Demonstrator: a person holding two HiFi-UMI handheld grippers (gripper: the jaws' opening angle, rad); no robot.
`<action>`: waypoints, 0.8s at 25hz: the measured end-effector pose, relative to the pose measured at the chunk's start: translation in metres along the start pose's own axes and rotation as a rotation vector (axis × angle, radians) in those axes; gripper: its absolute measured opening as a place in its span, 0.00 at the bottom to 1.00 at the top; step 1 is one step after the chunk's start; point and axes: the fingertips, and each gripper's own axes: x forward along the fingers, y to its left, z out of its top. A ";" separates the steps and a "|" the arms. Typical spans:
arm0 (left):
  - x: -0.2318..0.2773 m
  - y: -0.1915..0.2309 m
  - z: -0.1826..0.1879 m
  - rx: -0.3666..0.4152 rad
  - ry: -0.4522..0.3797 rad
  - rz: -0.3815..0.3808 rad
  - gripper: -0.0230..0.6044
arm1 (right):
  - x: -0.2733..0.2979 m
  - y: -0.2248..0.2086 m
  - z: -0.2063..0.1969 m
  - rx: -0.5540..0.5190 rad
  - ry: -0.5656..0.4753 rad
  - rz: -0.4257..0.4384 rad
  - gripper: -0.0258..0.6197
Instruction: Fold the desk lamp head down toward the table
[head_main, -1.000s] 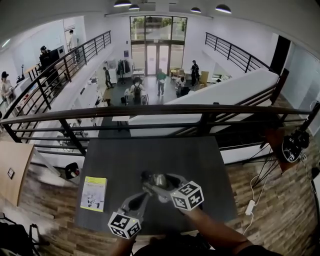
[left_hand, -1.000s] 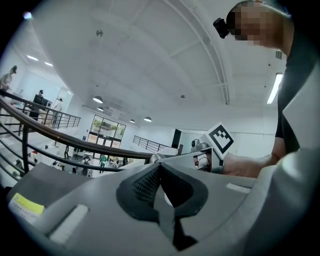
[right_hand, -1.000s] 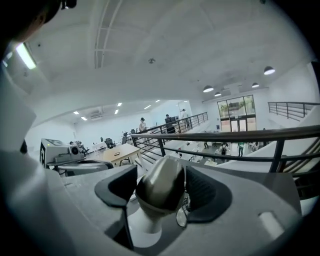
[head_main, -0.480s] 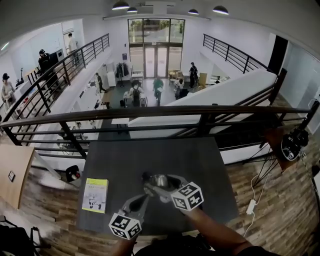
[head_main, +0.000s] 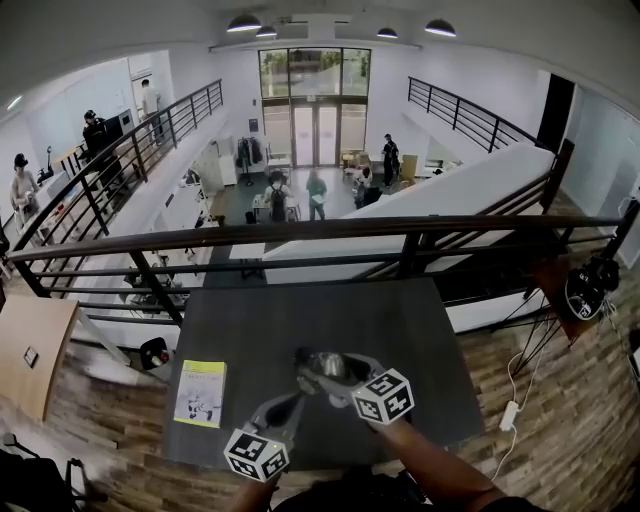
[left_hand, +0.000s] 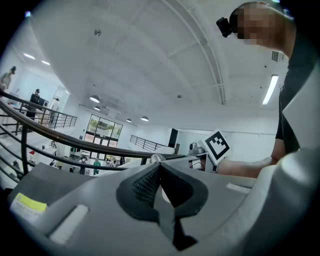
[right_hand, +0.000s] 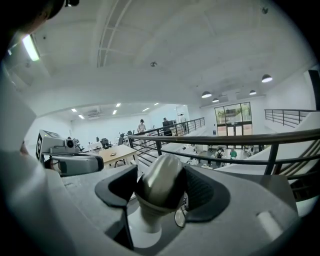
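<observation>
Near the front edge of the dark grey rectangular table (head_main: 300, 320), a little right of centre, I see the small desk lamp (head_main: 318, 368) with its rounded silver metal head (right_hand: 161, 182) raised above a white neck (right_hand: 144, 222). My right gripper (right_hand: 160, 170) is clenched on that head, one dark pad on each side of it. My left gripper (left_hand: 159, 167) reaches in from the near left; its jaws are drawn together at the tips, with a sliver of white lamp body pinched between them. A yellow-green booklet (head_main: 201, 393) lies flat near the table's left edge, well apart from the lamp. Beyond the far edge runs a black metal railing (head_main: 300, 228).
</observation>
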 end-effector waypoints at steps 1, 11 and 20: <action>-0.002 -0.001 0.001 0.001 -0.001 -0.002 0.04 | -0.002 0.002 -0.001 -0.003 -0.001 -0.003 0.49; -0.016 -0.012 -0.002 0.004 0.001 -0.023 0.04 | -0.009 0.015 -0.008 -0.031 -0.016 -0.025 0.49; -0.021 -0.013 -0.005 0.007 -0.001 -0.017 0.04 | -0.011 0.013 -0.018 -0.050 -0.015 -0.036 0.49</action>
